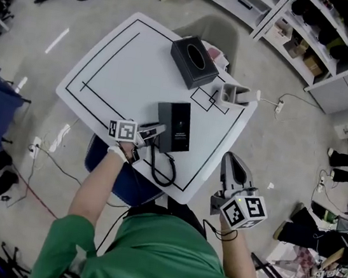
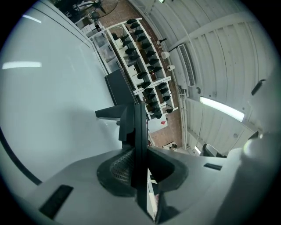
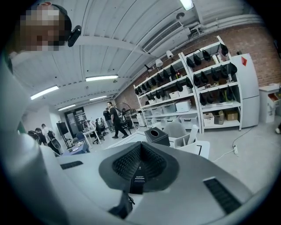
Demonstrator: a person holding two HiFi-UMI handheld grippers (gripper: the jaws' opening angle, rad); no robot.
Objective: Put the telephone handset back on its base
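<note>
Grips the handset (image 2: 137, 125) in the left gripper (image 2: 139, 151), jaws pinched onto its narrow sides so that only a thin dark edge shows between the pads (image 2: 116, 169). Holds the right gripper (image 3: 139, 169) clenched on nothing, off the near corner of the table (image 1: 126, 64). Places the handset low over the tabletop, just beside the left edge of the base (image 1: 176, 126); cannot tell whether touching it.

Could swivel in so narrow a pinch: hard, smooth plastic, likely to pivot if pressed off-centre against the base. Could get tugged askew by the cord (image 1: 165, 166), looped toward the near table edge and apt to catch on a base corner. Could shove the base across the slick surface, with no second gripper steadying it. Could seat crooked if lowered out of line with the long cradle.

Looks like rigid moulded plastic throughout: flat rectangular matte-black base, slim bar-shaped handset, flexible black cord in a loose loop. Shows finely ribbed dark pads set in smooth grey shells. Sits on a glossy white top marked with black lines, with a boxy black tissue box (image 1: 194, 61) and an open grey holder (image 1: 235, 93) well apart at the back.
</note>
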